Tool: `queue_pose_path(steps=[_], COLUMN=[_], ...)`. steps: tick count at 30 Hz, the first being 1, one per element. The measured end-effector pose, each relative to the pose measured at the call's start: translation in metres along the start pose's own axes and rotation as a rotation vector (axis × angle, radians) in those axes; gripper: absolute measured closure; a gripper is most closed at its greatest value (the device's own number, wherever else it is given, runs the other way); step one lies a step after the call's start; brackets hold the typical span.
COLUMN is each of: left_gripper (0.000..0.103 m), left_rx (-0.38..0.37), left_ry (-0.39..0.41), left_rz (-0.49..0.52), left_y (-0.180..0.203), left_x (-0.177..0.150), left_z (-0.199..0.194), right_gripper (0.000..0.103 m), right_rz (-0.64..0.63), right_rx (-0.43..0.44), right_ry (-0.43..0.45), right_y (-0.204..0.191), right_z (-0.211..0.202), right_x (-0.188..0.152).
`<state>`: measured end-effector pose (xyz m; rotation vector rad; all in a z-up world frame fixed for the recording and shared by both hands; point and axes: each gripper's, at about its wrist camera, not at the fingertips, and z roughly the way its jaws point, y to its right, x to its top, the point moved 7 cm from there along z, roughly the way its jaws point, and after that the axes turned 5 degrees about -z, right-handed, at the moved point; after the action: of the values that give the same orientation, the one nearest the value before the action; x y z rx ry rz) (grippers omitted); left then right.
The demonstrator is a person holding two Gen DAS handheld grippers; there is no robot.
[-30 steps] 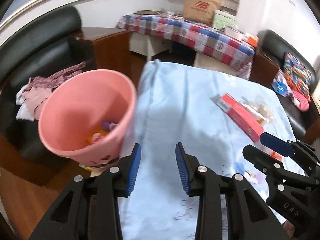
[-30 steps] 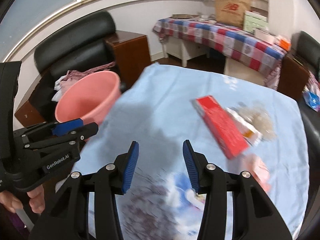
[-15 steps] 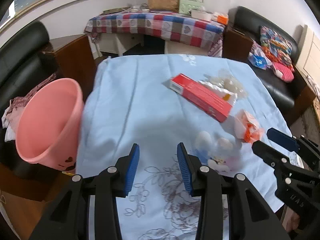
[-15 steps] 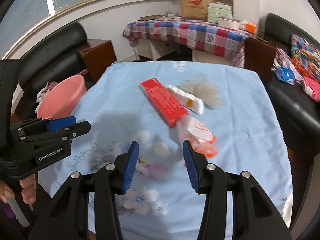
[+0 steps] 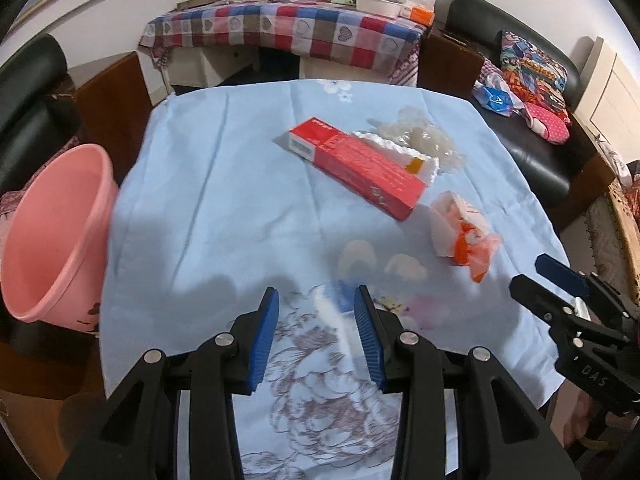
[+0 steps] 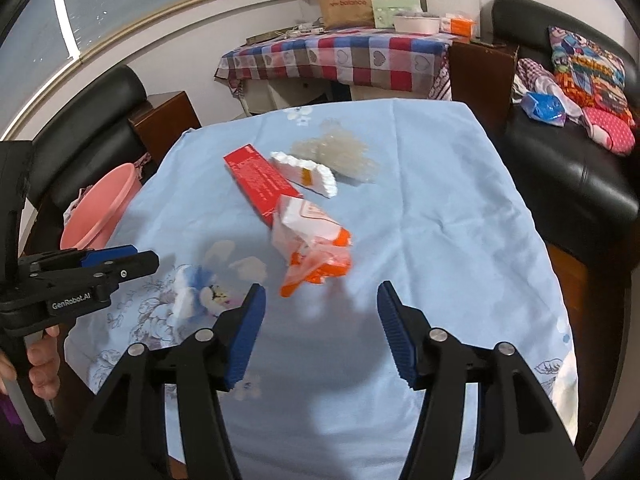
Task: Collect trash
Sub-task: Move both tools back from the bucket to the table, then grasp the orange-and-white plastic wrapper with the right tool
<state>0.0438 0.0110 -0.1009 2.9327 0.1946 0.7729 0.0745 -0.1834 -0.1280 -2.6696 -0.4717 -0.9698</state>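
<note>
Our worktop (image 5: 200, 184) wears a pale blue flowered cloth, and on it lie a red box (image 5: 356, 168), a white wrapper (image 5: 394, 150) and clear plastic (image 5: 424, 140) just beyond it, and an orange-and-white packet (image 6: 314, 248) nearer us. We hold the left hand-held gripper (image 5: 316, 330) and the right hand-held gripper (image 6: 320, 332) with jaws apart and empty above the near cloth. The pink bin (image 5: 52, 240) stands off the left edge.

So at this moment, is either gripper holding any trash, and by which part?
Nothing is held. The left gripper and right gripper are both open and empty above the light blue tablecloth; the crumpled orange-and-white wrapper lies free.
</note>
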Motion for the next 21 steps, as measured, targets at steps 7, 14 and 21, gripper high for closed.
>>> queue_pose_path(steps=[7,14,21], left_gripper=[0.065,0.065,0.065], left_rx=[-0.009,0.000,0.002], left_ry=[-0.006,-0.019,-0.013], left_rz=[0.022,0.032,0.041], left_y=[0.019,0.027,0.036], left_x=[0.009,0.020,0.034], left_z=[0.007,0.016,0.019], right_gripper=[0.044,0.044,0.044], right_rz=[-0.027,-0.083,-0.086], right_rx=[0.022,0.032,0.032], right_ry=[0.004,-0.027,-0.049], right_y=[0.000,-0.007,-0.005], right_z=[0.011,0.032,0.047], right_x=[0.011,0.019,0.020])
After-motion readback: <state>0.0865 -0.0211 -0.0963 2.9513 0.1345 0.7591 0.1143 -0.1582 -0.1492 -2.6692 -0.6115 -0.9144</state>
